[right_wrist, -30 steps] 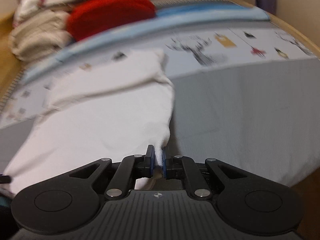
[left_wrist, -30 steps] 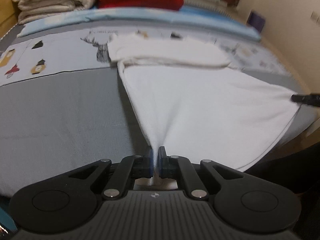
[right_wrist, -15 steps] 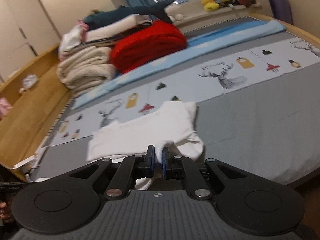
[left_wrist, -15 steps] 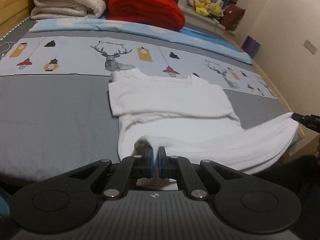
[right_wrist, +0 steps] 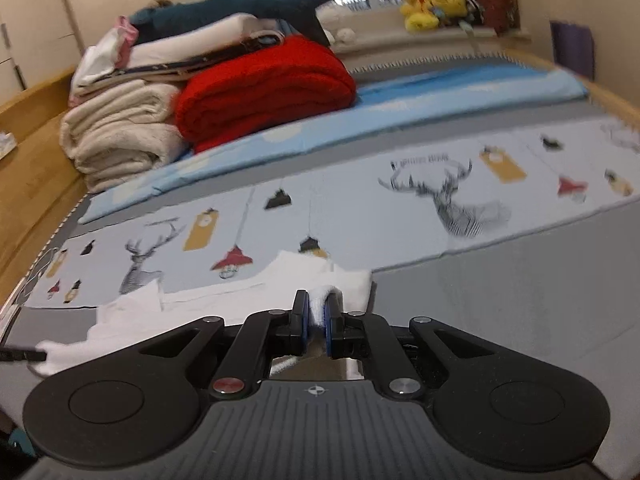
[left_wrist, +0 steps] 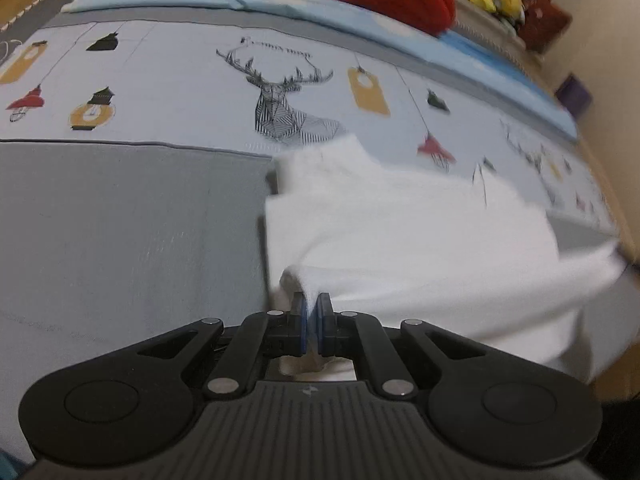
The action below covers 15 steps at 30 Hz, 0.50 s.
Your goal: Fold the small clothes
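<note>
Here, a bed (left_wrist: 120,240) in grey with a printed band of deer and lanterns fills both views, and one white garment (left_wrist: 400,232) lies across it near the front edge. Only the right wrist view takes in the window, the yellow plush toys (right_wrist: 420,8) on the sill and the full pile of bedding at the head: one red blanket (right_wrist: 264,88), one cream blanket (right_wrist: 120,132) and several folded pieces stacked above. The left wrist view alone shows the garment's broad folded body, blurred toward its right side. Two grippers are at work, both angled down toward the mattress. The left gripper (left_wrist: 311,312) is clenched on a fold of the garment's near left edge; the right gripper (right_wrist: 317,312) is likewise clamped on a bunched white fold at the garment's other end. The left gripper's dark tip also shows at the right wrist view's left edge, beside the cloth.
</note>
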### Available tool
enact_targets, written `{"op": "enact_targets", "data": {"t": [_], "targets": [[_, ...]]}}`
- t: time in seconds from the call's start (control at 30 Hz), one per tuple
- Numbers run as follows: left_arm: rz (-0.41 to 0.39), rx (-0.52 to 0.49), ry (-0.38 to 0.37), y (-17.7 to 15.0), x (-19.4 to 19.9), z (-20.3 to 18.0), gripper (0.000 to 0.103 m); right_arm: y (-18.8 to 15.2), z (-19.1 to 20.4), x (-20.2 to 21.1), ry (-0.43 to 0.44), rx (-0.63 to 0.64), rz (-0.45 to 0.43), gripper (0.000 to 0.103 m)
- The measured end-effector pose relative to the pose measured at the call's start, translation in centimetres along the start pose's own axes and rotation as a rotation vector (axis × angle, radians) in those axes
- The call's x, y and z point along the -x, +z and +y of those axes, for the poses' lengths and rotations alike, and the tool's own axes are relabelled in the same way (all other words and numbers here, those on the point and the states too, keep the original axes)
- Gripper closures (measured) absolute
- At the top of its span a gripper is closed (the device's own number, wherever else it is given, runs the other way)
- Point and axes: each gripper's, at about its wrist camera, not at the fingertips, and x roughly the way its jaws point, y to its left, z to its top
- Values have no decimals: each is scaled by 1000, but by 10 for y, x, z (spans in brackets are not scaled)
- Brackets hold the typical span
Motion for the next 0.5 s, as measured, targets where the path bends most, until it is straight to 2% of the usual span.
{"op": "enact_targets", "data": {"t": [0.03, 0.1, 0.2, 0.27, 0.33, 0.43, 0.5], "targets": [[-16, -7, -20, 8, -2, -1, 98, -9, -3, -13, 14, -26, 7, 96], [-4, -18, -10, 20, -14, -3, 98, -15, -1, -37, -79, -26, 107, 96], [25, -21, 8, 36, -34, 0, 98, -1, -1, -58, -70, -53, 96, 96], [16, 21, -9, 45, -41, 6, 97, 8, -4, -72, -84, -62, 103, 96], [-32, 66, -36, 53, -42, 12, 96, 15, -8, -83, -90, -102, 113, 95], [-153, 40, -20, 61, -29, 17, 95, 24, -15, -96, -114, -133, 96, 94], [-159, 47, -20, 61, -25, 26, 90, 29, -21, -97, -152, -115, 70, 94]]}}
